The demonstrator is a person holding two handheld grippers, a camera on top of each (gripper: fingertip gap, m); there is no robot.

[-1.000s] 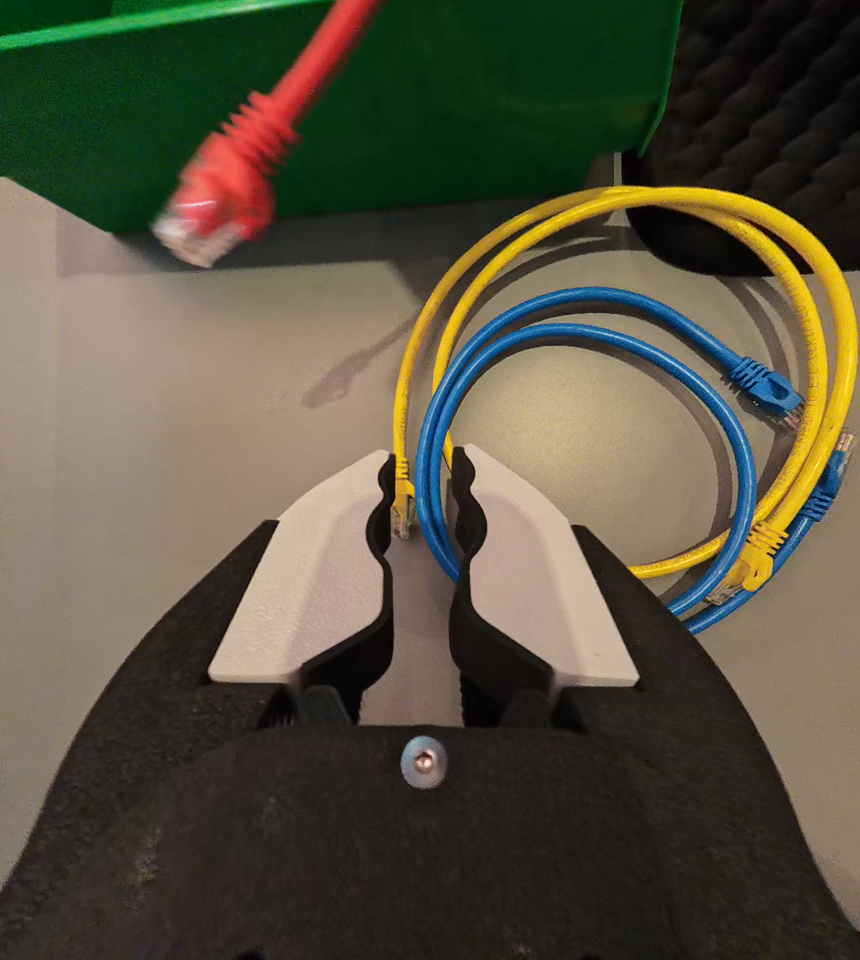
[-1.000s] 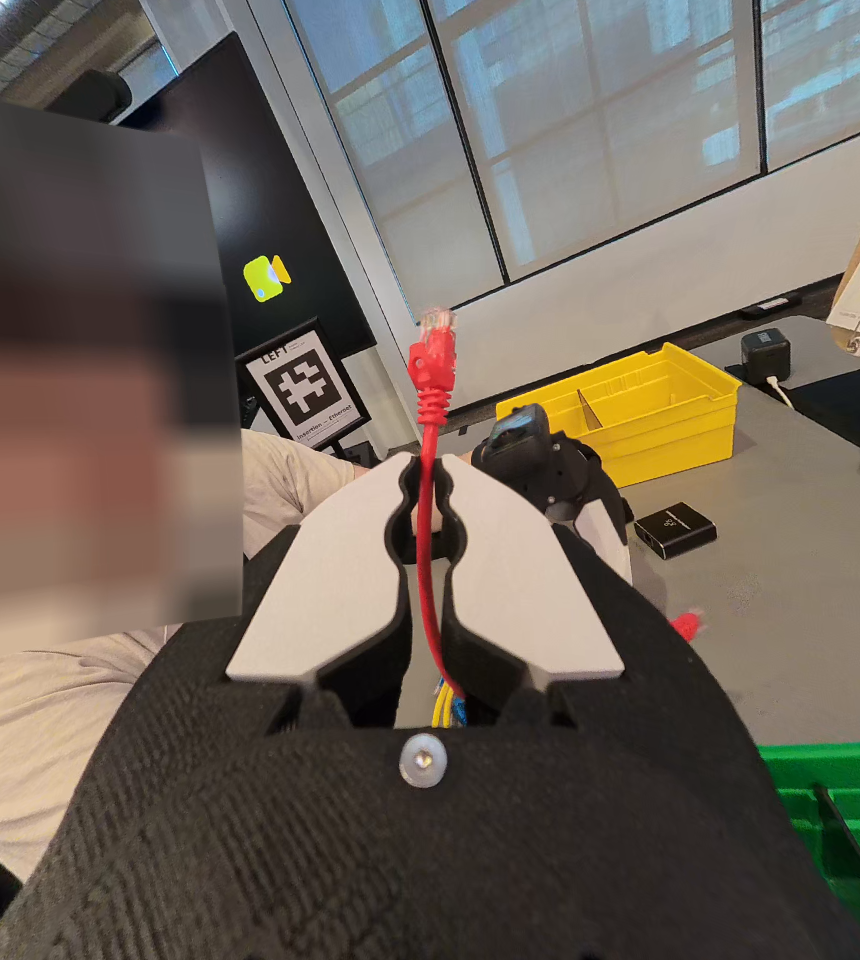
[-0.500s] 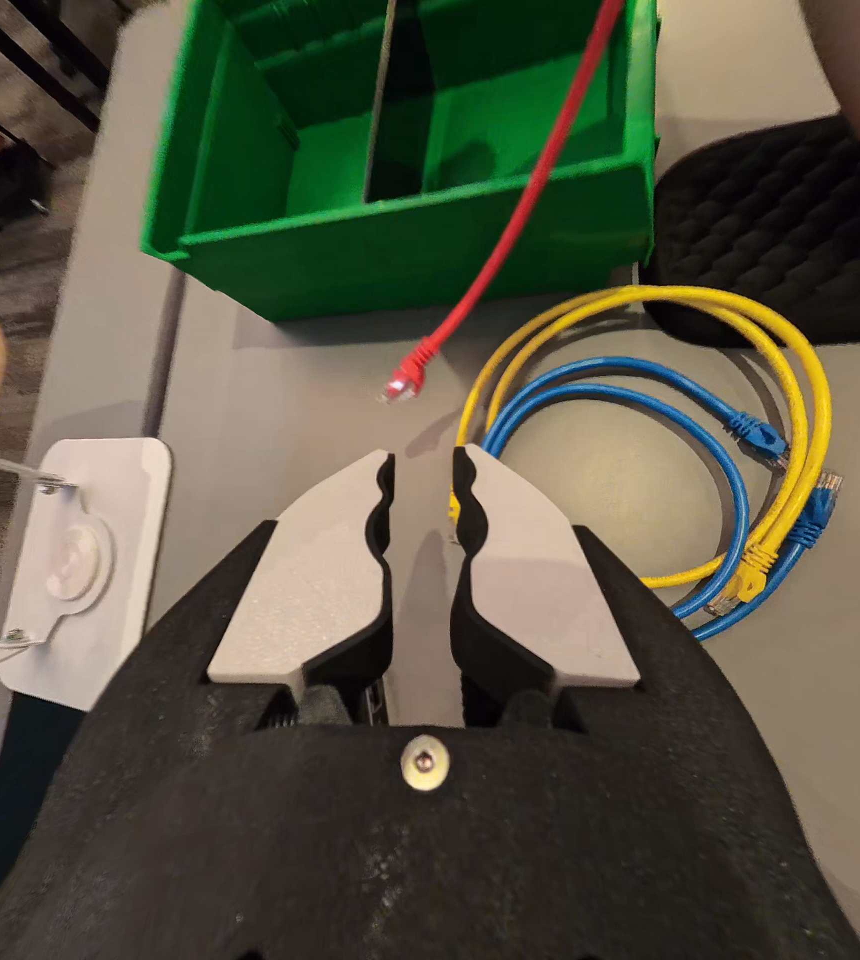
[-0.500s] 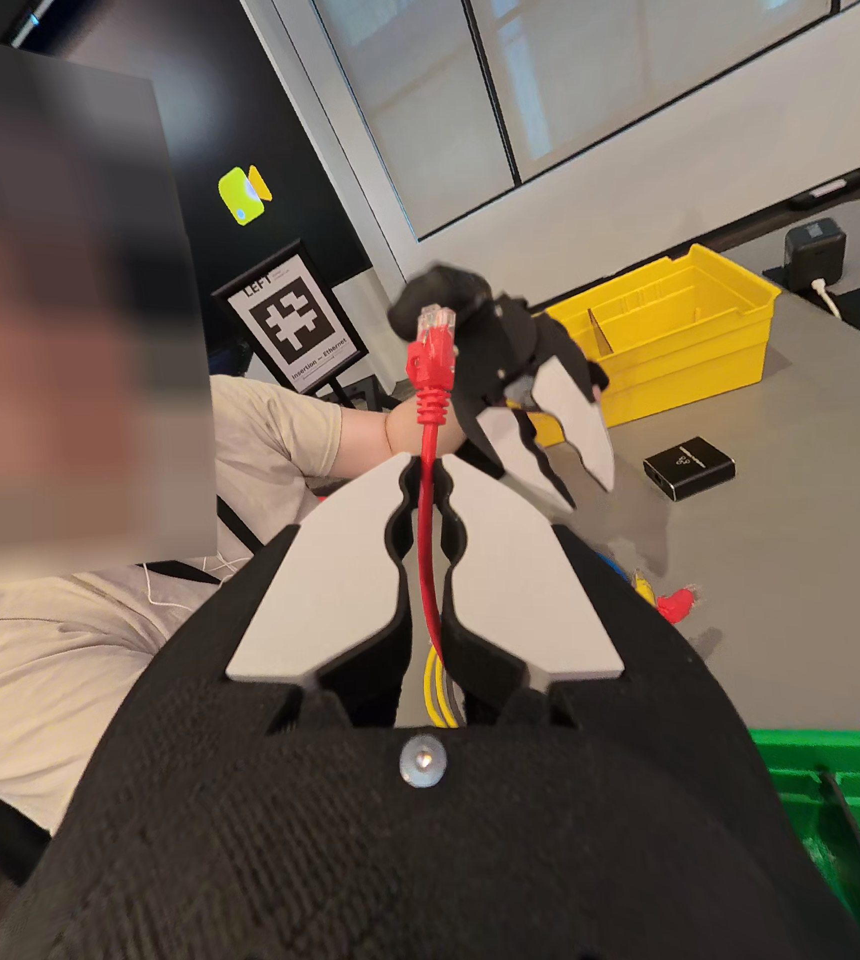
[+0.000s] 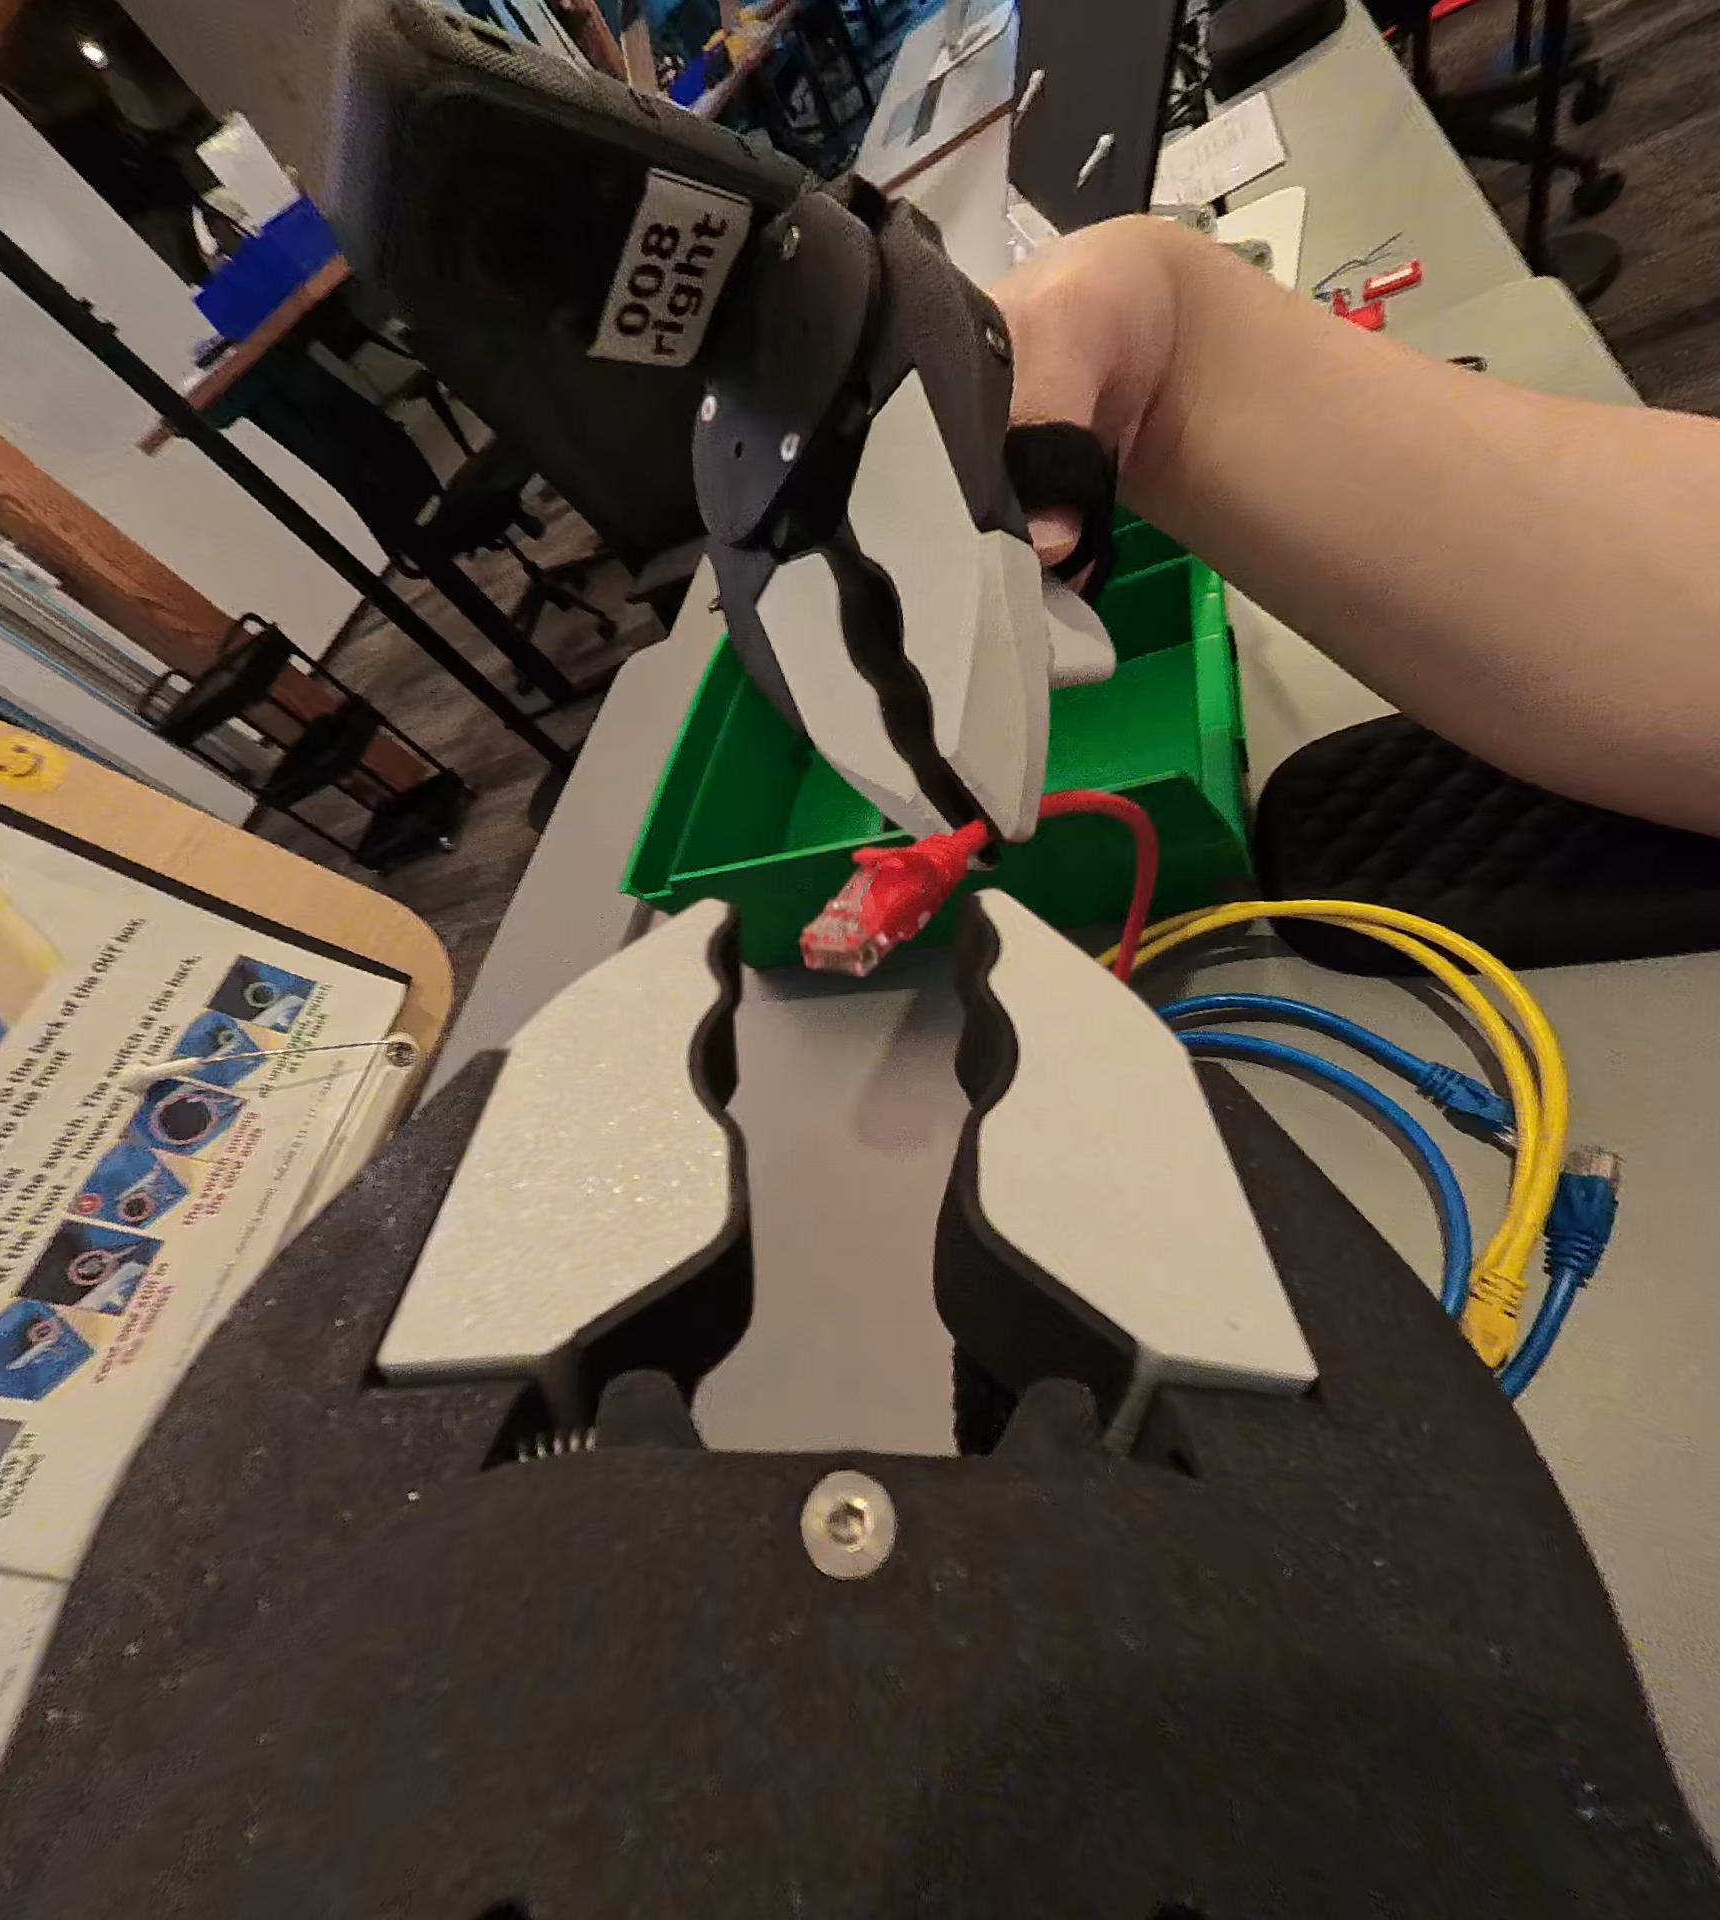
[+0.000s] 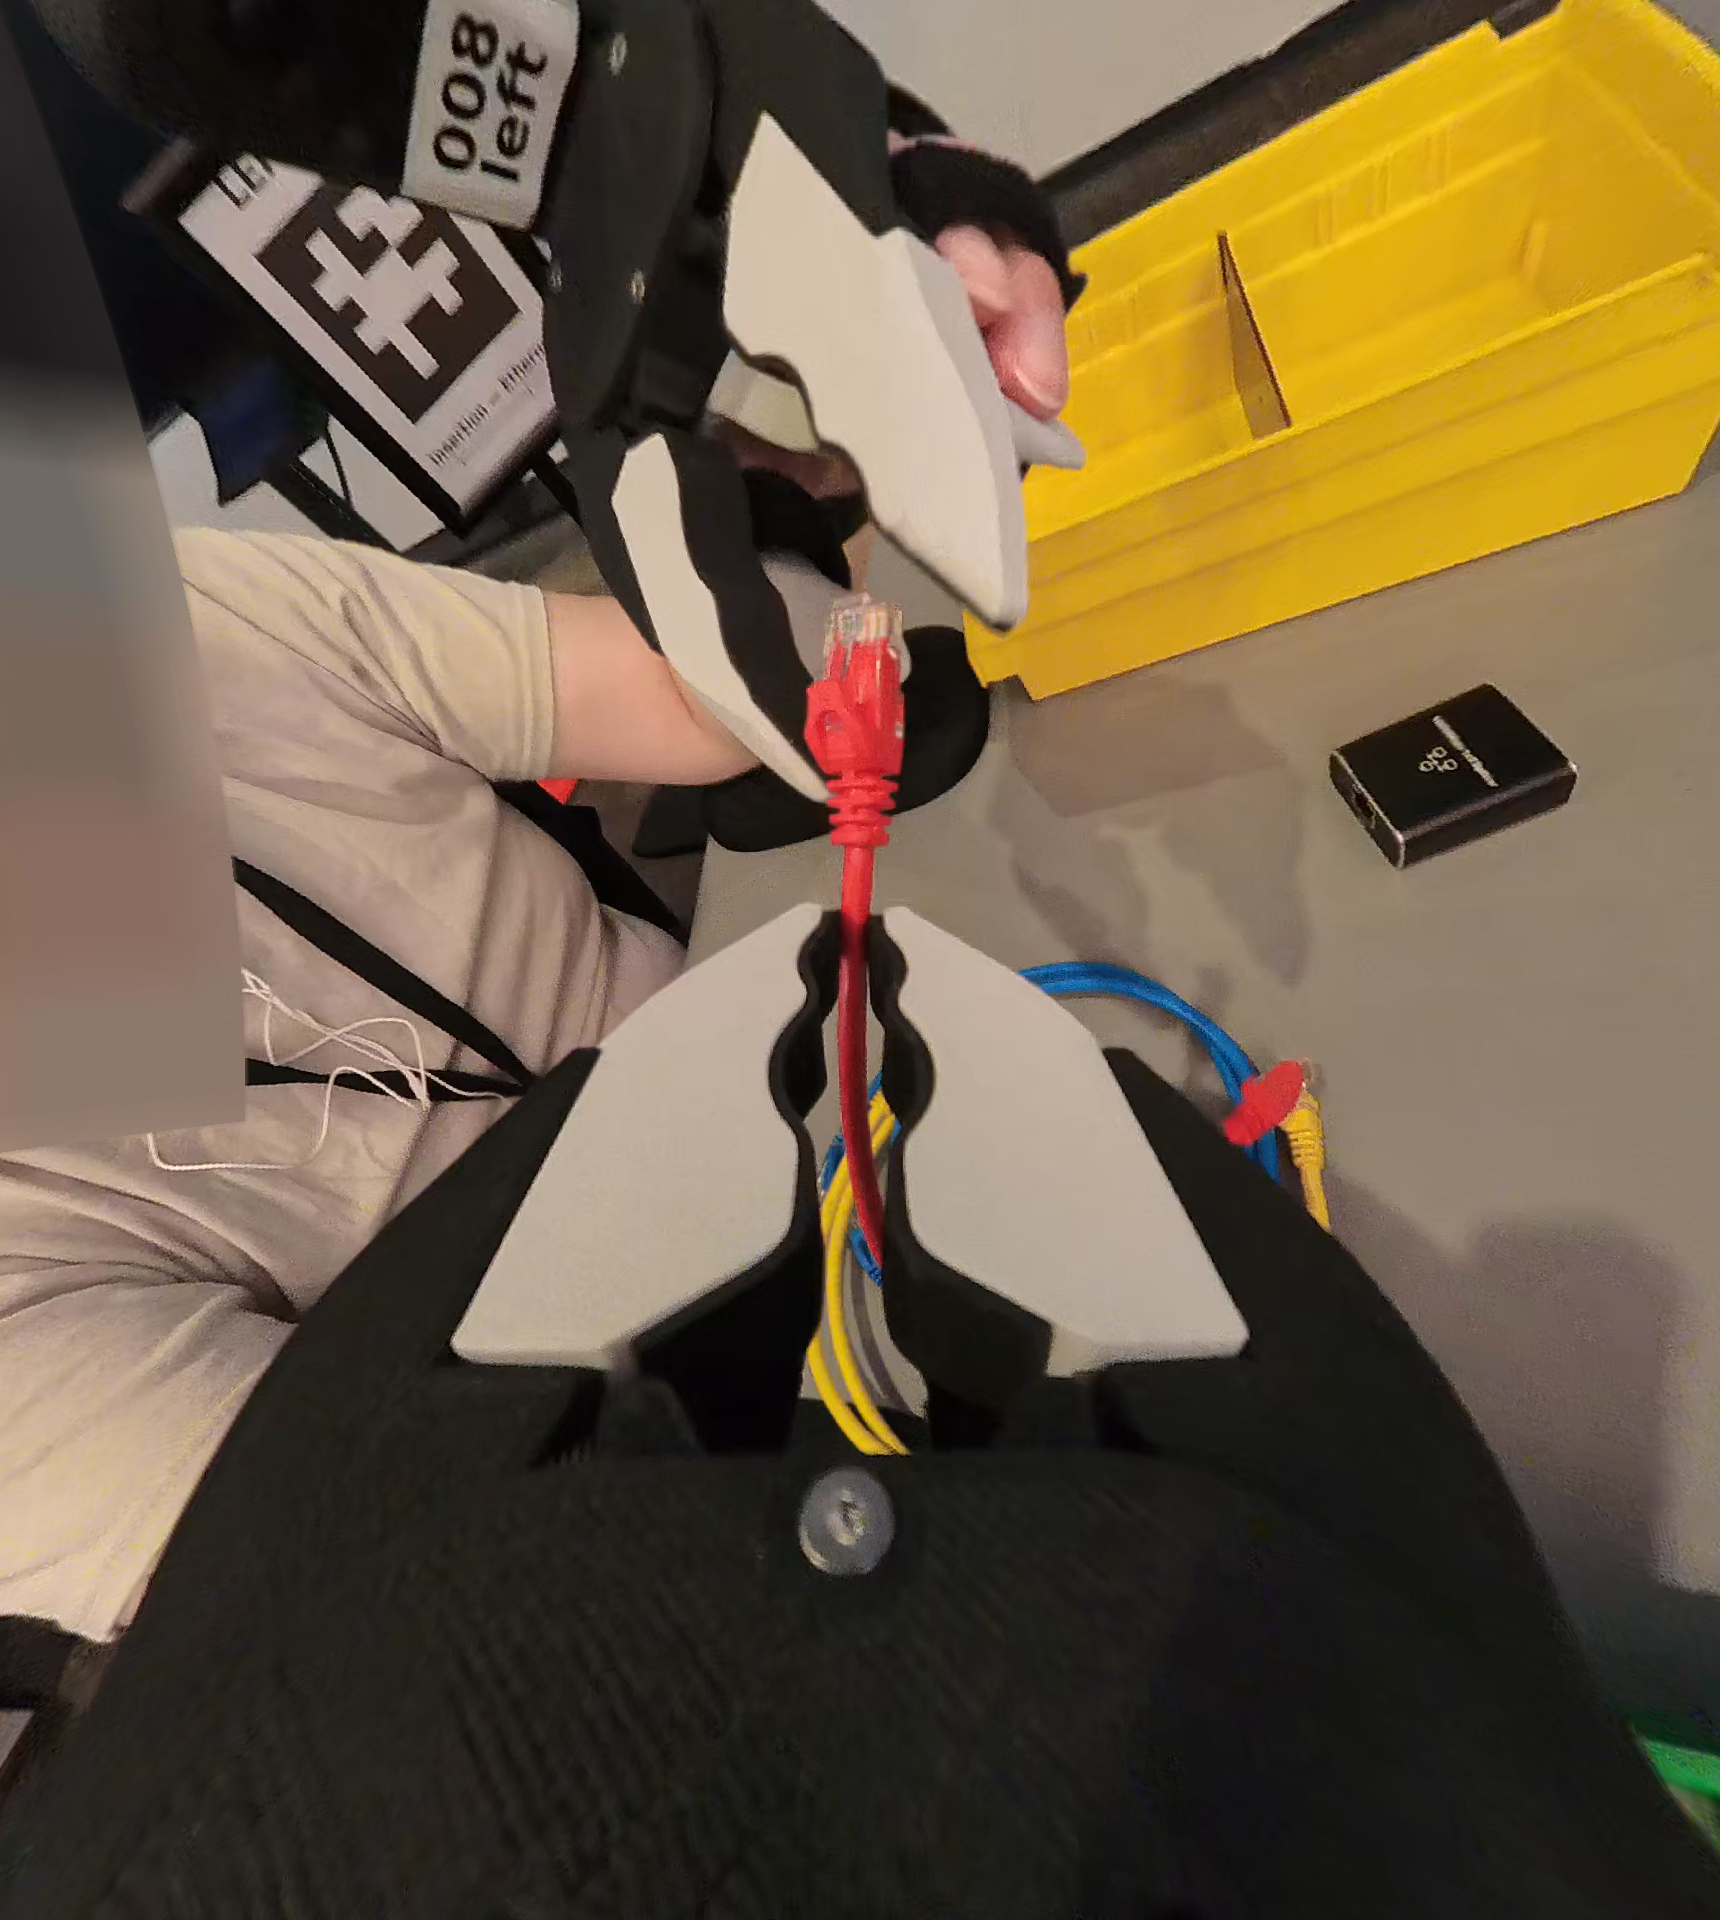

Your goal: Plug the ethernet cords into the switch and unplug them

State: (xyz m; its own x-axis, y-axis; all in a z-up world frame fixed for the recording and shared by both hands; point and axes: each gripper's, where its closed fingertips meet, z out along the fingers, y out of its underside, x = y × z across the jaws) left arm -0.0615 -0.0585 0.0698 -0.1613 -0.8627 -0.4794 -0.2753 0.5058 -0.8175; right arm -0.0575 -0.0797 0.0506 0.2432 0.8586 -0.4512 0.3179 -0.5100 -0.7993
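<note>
The red ethernet cord (image 6: pixel 857 1039) is seen pinched between the nearly closed fingertips of the right gripper (image 6: pixel 854 920), both pads pressed against its jacket just behind the ribbed boot, with its clear-tipped plug (image 6: pixel 861 665) carried out ahead of the jaws. One red cord is counted in the grasp; its far red plug (image 6: pixel 1263 1101) is seen on the grey table (image 6: pixel 1458 1039) to the right of the same gripper, among the loose cords. Two further cords are counted on the table, one yellow cord (image 5: pixel 1521 1049) and one blue cord (image 5: pixel 1386 1112), coiled together to the right of the left gripper (image 5: pixel 840 925) and below the right one. The left gripper is shown spread wide with nothing gripped; the red plug is held in the air just ahead of its parted fingertips, touched by neither pad in the left wrist view. One black switch (image 6: pixel 1453 774) is seen lying on the table, well apart to the right of the right gripper. Two bins are counted: a green bin (image 5: pixel 1136 727) beyond the left gripper and a yellow bin (image 6: pixel 1407 343) beyond the right. One black padded mat (image 5: pixel 1521 831) is seen to the right of the green bin, and one printed instruction sheet (image 5: pixel 56 1195) to the left of the left gripper.
</note>
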